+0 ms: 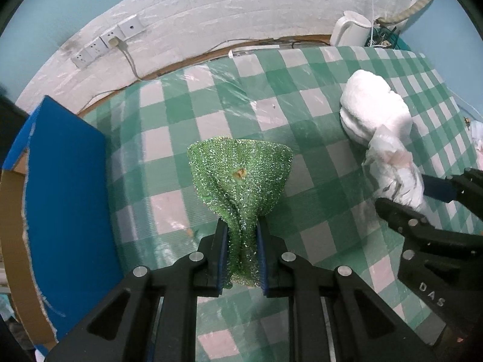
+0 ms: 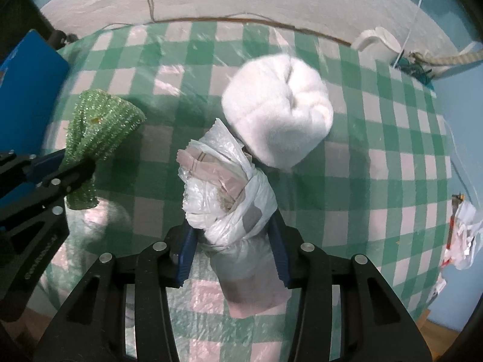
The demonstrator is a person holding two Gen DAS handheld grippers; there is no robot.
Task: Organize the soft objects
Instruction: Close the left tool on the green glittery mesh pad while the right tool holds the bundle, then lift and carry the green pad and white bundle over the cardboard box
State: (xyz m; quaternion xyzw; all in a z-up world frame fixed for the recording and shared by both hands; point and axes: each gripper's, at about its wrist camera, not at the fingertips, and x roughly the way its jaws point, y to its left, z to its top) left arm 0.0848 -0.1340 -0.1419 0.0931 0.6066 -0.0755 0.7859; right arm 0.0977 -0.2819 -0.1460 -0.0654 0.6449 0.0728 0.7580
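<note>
A glittery green mesh cloth [image 1: 241, 175] hangs pinched between the pads of my left gripper [image 1: 241, 226], which is shut on its lower end; the cloth fans out above the checked tablecloth [image 1: 302, 75]. The right wrist view shows the same green cloth [image 2: 102, 120] in the left gripper [image 2: 77, 163] at the left. My right gripper [image 2: 232, 224] is shut on a bundle wrapped in a knotted white plastic bag [image 2: 223, 187], pads pressing on both sides. A fluffy white rolled towel [image 2: 277, 108] lies just beyond the bundle, touching it. Seen from the left wrist, the bundle [image 1: 392, 163], the right gripper [image 1: 404, 193] and the towel [image 1: 374, 111] are at the right.
A blue-faced cardboard box [image 1: 66, 181] stands open at the table's left edge. A white kettle [image 1: 351, 28] and tangled cords sit at the back right corner. Wall sockets [image 1: 105, 42] with a cable are behind. Crumpled paper scraps [image 2: 465, 235] lie off the right edge.
</note>
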